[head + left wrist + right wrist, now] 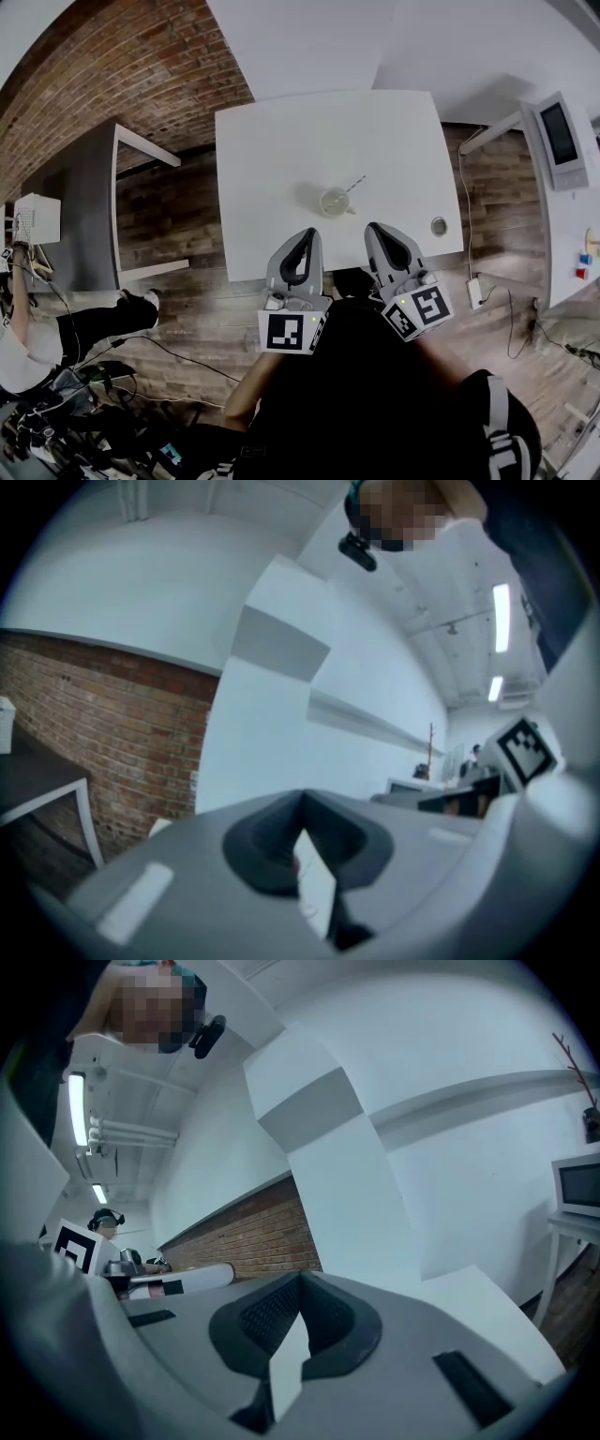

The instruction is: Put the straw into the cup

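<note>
Head view: the cup (335, 201) stands mid-table with the straw (354, 184) leaning out of it, so we judge the job done. The left gripper (305, 234) and right gripper (380, 230) sit near us, clear of the cup.

Left gripper view: jaws pressed together, empty, aimed upward.

Right gripper view: likewise closed on nothing.

Cup (334, 202): pale, translucent, is set upright on white table (272, 159), toward its near edge. Straw (354, 184): thin, is lodged in the cup, tilted over the rim toward 2 o'clock.
</note>
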### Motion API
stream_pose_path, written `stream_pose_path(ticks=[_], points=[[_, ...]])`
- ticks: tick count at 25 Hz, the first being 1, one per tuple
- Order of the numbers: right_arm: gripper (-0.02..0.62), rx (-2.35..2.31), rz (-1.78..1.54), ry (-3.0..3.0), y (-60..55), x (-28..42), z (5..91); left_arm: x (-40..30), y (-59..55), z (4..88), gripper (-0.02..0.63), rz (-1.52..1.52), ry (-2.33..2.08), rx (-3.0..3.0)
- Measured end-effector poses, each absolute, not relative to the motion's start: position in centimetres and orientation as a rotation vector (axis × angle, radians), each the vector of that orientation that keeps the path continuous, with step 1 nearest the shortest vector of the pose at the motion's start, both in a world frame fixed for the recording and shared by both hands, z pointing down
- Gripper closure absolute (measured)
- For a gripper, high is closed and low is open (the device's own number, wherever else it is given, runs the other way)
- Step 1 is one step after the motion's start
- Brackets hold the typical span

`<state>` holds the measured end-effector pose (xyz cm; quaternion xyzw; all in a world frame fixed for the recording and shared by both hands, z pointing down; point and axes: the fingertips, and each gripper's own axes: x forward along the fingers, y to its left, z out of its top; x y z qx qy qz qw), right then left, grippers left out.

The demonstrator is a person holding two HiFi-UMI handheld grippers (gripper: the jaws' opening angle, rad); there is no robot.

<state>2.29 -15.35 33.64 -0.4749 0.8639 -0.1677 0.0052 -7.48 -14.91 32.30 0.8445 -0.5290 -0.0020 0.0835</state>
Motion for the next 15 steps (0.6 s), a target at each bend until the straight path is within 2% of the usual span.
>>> stream_pose_path(ticks=[15], points=[[0.589,-1.498,-0.523,2.707,-15.3,2.96,33.92,-6.6,-14.85,32.34,0.602,0.023,-1.573,2.556]])
